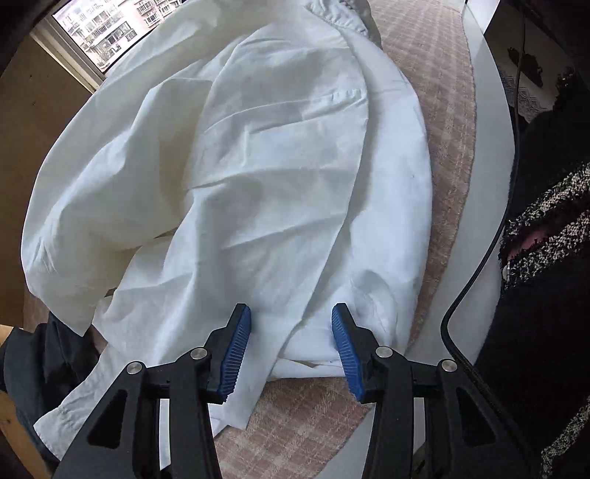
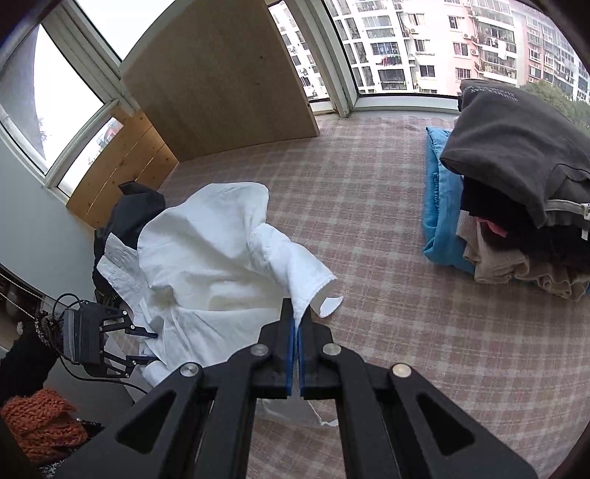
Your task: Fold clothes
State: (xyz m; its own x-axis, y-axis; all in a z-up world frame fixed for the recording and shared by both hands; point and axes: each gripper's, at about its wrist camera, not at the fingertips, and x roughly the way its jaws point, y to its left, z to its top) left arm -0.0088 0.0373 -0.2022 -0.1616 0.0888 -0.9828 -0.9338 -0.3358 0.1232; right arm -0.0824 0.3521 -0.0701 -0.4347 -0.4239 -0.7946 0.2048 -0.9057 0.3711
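Left gripper (image 1: 291, 341): jaws wide apart, blue pads (image 1: 236, 353) straddling the near hem of the shirt (image 1: 265, 177); holding nothing, cloth bunched between the pads but not pinched.
Right gripper (image 2: 296, 328): jaws together, clamped on a fold of shirt (image 2: 206, 265) cloth beside the cuff (image 2: 324, 294); cloth drawn up to the tips.
Shirt, place: crumpled on the checked cover (image 2: 368, 221), over toward its left side, partly over a dark garment (image 2: 136, 210).
Shirt, axis: running away from the left gripper, hem near, collar (image 1: 332, 11) far; from the right wrist view, body to the left, sleeve out to the right.
Shirt, state: rumpled and bunched, not folded flat; no neat fold visible.
Relation that matters: hem dead ahead of the left gripper and inside its open jaws; sleeve already held on the right. Nearer to the hem: left.
Other gripper seen: left gripper (image 2: 140, 344) at the shirt's near-left edge in the right wrist view, well apart from the right.
Pile (image 2: 516, 191): folded clothes stacked far right on the cover, well apart from the shirt.
Judgement: likely spreading or straightening; closing the left on the hem looks like the fit.
Risk: pinching several layers at once.
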